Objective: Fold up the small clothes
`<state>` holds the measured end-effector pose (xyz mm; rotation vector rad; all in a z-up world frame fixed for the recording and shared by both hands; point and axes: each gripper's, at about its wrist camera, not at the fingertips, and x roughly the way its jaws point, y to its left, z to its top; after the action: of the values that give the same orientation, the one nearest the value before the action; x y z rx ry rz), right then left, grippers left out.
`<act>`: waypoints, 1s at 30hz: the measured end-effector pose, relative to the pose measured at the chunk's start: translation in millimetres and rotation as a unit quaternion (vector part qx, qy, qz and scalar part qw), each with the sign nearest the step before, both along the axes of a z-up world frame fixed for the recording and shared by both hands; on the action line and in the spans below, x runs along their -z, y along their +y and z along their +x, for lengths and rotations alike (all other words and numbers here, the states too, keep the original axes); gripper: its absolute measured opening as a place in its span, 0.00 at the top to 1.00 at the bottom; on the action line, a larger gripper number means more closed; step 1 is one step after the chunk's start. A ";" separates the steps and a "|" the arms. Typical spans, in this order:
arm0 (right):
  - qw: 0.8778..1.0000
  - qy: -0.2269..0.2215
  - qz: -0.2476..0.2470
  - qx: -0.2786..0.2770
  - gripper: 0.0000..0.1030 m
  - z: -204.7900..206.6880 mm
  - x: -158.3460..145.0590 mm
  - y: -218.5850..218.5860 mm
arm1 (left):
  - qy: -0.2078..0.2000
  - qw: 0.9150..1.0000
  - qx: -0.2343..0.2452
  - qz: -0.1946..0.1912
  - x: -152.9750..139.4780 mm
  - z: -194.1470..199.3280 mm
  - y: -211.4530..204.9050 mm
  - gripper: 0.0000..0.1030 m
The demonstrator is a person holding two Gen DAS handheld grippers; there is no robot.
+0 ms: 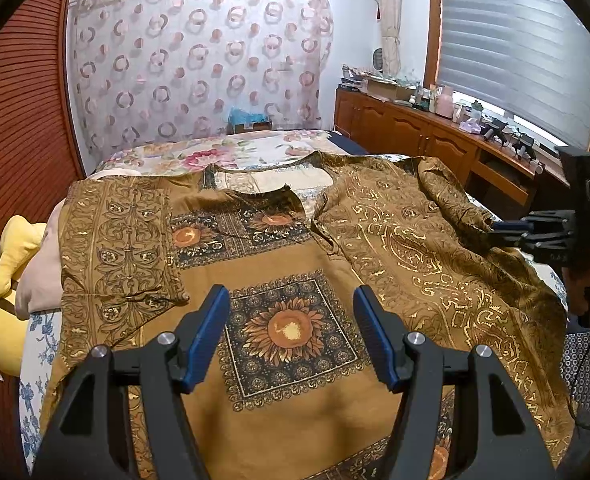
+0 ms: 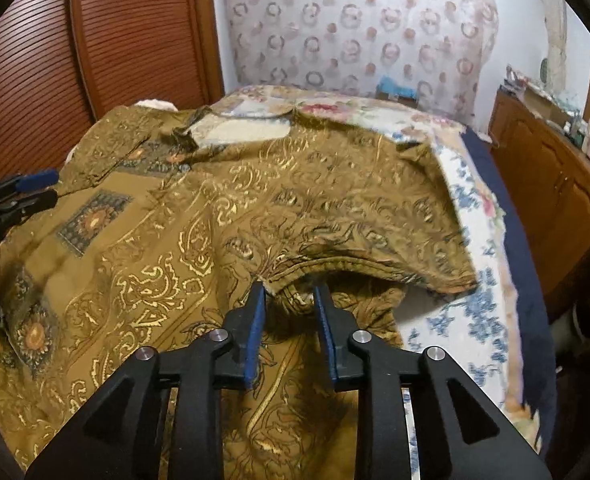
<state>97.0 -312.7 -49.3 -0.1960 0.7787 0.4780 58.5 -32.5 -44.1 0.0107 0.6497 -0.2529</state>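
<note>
- On the bed (image 1: 255,148), spread front-up across the floral cover: brown printed top (image 1: 279,264), neckline toward the far end. Sunflower squares run down the centre; gold scrollwork covers the side nearer the right gripper.
- Sleeve (image 1: 119,240) on the left-gripper side lies folded in over the body. Opposite sleeve (image 2: 375,248) is loose, its hem lifted into a low arch just ahead of the right gripper.
- Handling, judged: thin woven cloth, light, limp, drapes and wrinkles freely. Not fragile. Likely to sag and slide if lifted by a single layer.
- Where to hold, judged: hemmed sleeve edge or shoulder seam, where doubled cloth gives the pads more to bite on.
- Right gripper (image 2: 291,296): fingers apart, sleeve hem sitting at and between the tips, not pinched as far as the right wrist view shows.
- Left gripper (image 1: 291,300): fingers wide apart, holding nothing, over the middle sunflower square.
- Yellow plush (image 1: 11,280) and a pale cushion (image 1: 39,280) beside the bed edge; wooden cabinet (image 1: 415,128) along the window wall.
</note>
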 end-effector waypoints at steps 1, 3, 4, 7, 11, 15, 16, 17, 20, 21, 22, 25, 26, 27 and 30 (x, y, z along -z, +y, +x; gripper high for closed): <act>1.000 -0.004 0.002 0.002 0.69 -2.1 -4.0 -3.3 | -0.001 1.000 0.000 -0.001 -0.2 0.0 0.0 0.38; 1.000 -0.020 0.006 0.010 0.61 -4.2 -15.4 -9.7 | -0.002 1.000 0.000 -0.001 -1.7 -1.5 -0.9 0.38; 1.000 -0.027 0.007 0.015 0.58 -4.2 -19.8 -13.2 | -0.002 1.000 0.000 -0.002 -2.0 -1.9 -1.0 0.38; 0.999 -0.039 0.006 0.034 0.57 0.9 -29.6 -27.2 | -0.002 1.000 0.001 -0.003 -2.8 -2.4 -1.5 0.38; 0.997 -0.034 0.005 0.067 0.57 16.7 -25.9 -50.0 | -0.002 1.000 0.001 -0.003 -3.7 -2.3 -1.9 0.38; 0.996 -0.021 0.011 0.091 0.57 38.7 -15.9 -65.9 | 0.000 1.000 0.001 -0.003 -3.5 -2.2 -2.6 0.38; 0.995 -0.020 0.011 0.095 0.57 42.7 -14.7 -68.2 | 0.000 1.000 0.001 -0.003 -2.9 -2.2 -3.5 0.38; 0.995 -0.017 0.009 0.101 0.57 49.4 -12.4 -70.1 | 0.001 1.000 0.001 -0.003 -2.4 -2.2 -4.3 0.38; 0.993 -0.001 0.003 0.120 0.57 65.4 -1.9 -77.2 | 0.003 1.000 0.002 -0.002 -1.4 -3.2 -5.3 0.38; 0.992 0.007 0.003 0.126 0.57 70.0 2.6 -80.8 | 0.003 1.000 0.002 -0.002 -0.7 -3.5 -5.6 0.38; 0.991 0.018 0.003 0.130 0.57 74.9 8.3 -84.5 | 0.004 1.000 0.002 -0.002 0.0 -3.6 -6.1 0.38; 0.990 0.035 -0.002 0.134 0.57 80.9 18.0 -89.4 | 0.007 1.000 0.002 -0.003 2.2 -3.5 -6.4 0.38; 0.990 0.041 -0.004 0.133 0.57 81.8 21.4 -91.1 | 0.007 1.000 0.002 -0.004 3.1 -2.2 -5.8 0.38; 0.990 0.045 -0.005 0.132 0.57 82.5 23.5 -91.0 | 0.008 1.000 0.002 -0.005 3.4 -2.2 -6.2 0.38; 0.991 0.040 -0.015 0.127 0.56 79.7 26.1 -87.2 | 0.009 1.000 0.003 -0.005 4.5 -1.3 -6.7 0.38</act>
<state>176.7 -399.8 -75.4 -0.1048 0.8765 0.2347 57.1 -39.1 -48.6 0.0011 0.6663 -0.2628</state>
